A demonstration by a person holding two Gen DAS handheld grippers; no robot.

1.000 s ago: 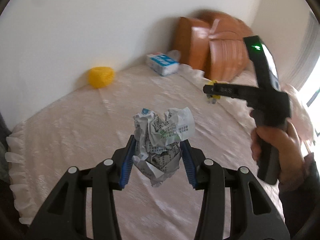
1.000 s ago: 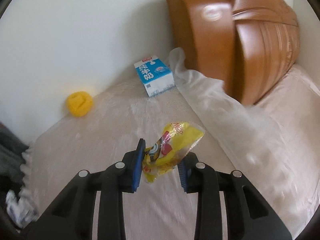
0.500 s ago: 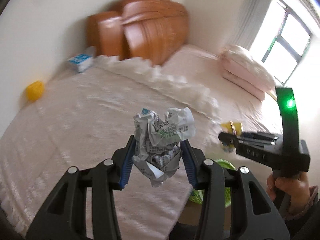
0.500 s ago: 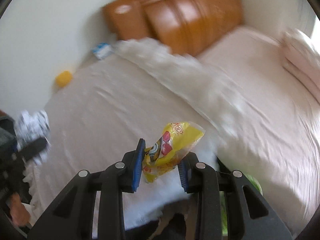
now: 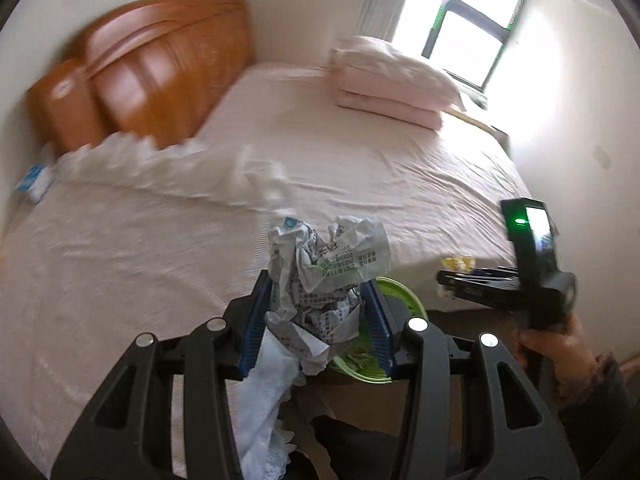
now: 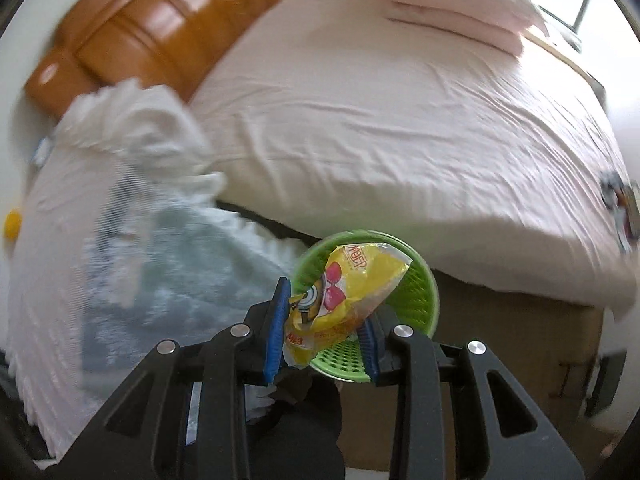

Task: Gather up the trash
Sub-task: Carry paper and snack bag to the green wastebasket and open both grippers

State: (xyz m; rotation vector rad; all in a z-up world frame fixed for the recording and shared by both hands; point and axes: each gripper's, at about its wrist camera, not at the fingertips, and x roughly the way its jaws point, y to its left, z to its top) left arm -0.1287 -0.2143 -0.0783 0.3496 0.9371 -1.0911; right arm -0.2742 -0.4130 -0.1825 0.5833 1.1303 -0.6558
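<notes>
**Both grippers loaded, green basket below**

I had the left gripper (image 5: pixel 316 320) pinching a crumpled paper wad (image 5: pixel 326 276) between its blue pads (image 5: pixel 253 328). The wad was white and grey with small printed text and a bit of green print, and it bulged up above the fingertips. Jaws were narrow and pressed onto the paper from both sides.

My right gripper (image 6: pixel 322 322) was clamped on a yellow snack wrapper (image 6: pixel 348 284) with red marks and a cartoon face. The wrapper was squeezed between the pads (image 6: pixel 276 332) and stuck out up and to the right. It hung right over the mouth of the green basket (image 6: pixel 416 300), a round mesh bin on the floor just beside the bed (image 6: pixel 400 128).

In the left wrist view the basket (image 5: pixel 400 294) showed only partly behind the paper wad and the right-hand finger. The right gripper (image 5: pixel 456 278) was in that view too, held by a hand (image 5: pixel 560 352) in a dark sleeve, with the yellow wrapper (image 5: pixel 458 262) at its tip and a green light on its body.

The bed had a pale pink sheet, a white lacy cover (image 5: pixel 132 240) on the near left, folded pink bedding (image 5: pixel 392 80) near the window (image 5: pixel 476 20), and a brown headboard (image 5: pixel 152 72). A blue and white carton (image 5: pixel 34 180) sat blurred at the far left edge.
</notes>
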